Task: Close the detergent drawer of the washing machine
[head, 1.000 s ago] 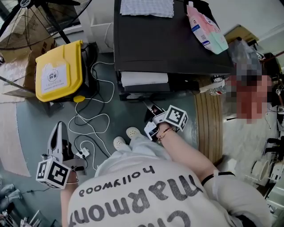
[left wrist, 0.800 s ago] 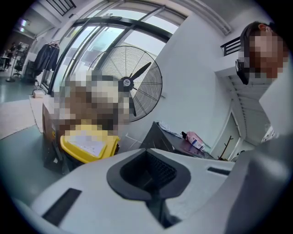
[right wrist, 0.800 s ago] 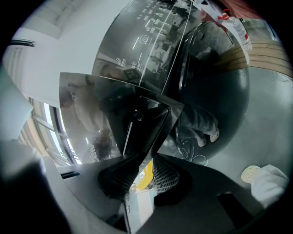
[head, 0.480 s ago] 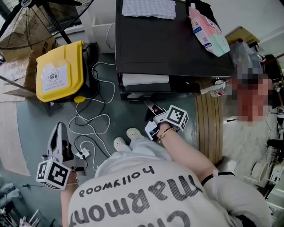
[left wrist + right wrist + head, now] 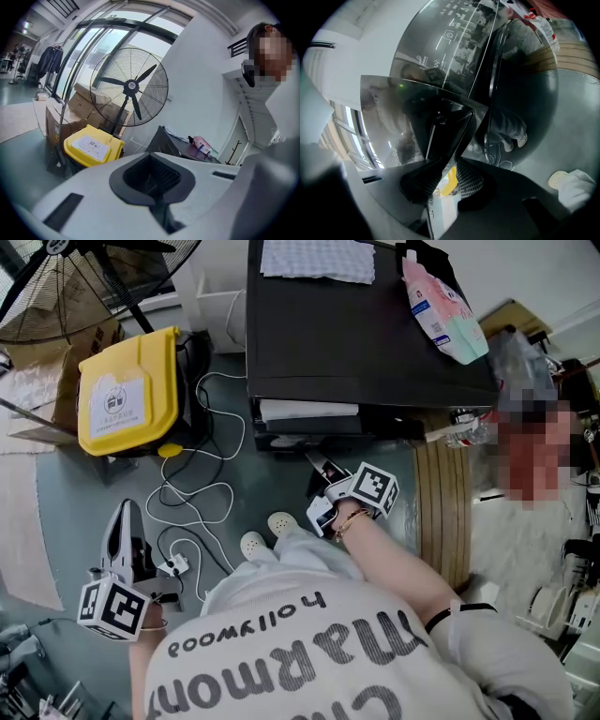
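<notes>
My right tongs point(image 5: 321, 474) are up against the front of the washer point(image 5: 366, 334). In the right gripper view, the jaws point(image 5: 446, 176) are closed on the lower edge of the drawer point(image 5: 417, 108). Its glossy front panel runs between the two pads. The drawer point(image 5: 309, 411) sits at the top of the washer's front, toward the side nearest the bin point(image 5: 127, 390). It juts a little way out, so a pale strip of it shows below the washer's top edge. The round door point(image 5: 511, 93) is just beside the drawer, on the side away from the bin.

My left tongs point(image 5: 126, 521) hang well apart from the washer, out past the bin and lower in the head view. Their jaws point(image 5: 152, 178) are together with nothing between them. They point toward the fan point(image 5: 133, 86), which stands beyond the bin from the washer.

A cloth point(image 5: 317, 259) lies on top of the washer at its far edge. A pink pouch point(image 5: 441, 301) lies on the same top, toward the corner away from the bin. Cables point(image 5: 202, 488) trail over the floor between the washer and my left tongs.
</notes>
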The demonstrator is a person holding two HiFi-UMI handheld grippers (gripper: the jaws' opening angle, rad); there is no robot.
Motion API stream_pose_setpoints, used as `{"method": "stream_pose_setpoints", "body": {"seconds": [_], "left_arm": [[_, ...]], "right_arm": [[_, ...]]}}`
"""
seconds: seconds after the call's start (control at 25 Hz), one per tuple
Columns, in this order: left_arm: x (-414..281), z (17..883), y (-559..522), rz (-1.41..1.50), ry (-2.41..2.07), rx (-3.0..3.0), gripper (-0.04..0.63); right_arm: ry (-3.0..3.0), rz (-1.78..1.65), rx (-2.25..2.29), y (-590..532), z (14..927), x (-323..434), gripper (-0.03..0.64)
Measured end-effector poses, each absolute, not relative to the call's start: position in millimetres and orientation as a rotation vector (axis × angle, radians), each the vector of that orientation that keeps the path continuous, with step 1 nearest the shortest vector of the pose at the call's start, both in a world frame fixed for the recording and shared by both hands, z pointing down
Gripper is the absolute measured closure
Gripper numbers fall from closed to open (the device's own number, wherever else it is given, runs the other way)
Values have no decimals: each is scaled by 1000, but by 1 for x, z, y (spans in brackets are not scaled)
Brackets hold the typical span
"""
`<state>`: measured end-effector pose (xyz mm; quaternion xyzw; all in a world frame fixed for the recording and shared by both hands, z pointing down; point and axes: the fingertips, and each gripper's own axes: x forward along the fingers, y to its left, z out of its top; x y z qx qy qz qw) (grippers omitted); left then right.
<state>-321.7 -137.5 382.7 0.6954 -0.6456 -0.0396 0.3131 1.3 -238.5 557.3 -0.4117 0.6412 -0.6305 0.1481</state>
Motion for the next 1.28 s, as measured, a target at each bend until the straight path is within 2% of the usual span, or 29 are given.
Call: {"method": "stream_pose_setpoints", "body": {"seconds": [1.28], "left_arm": [[-335, 383, -146, -107, -1744, 1793, 588]], "right_arm": [[1808, -1804, -1192, -273, 555, -3, 512]]}}
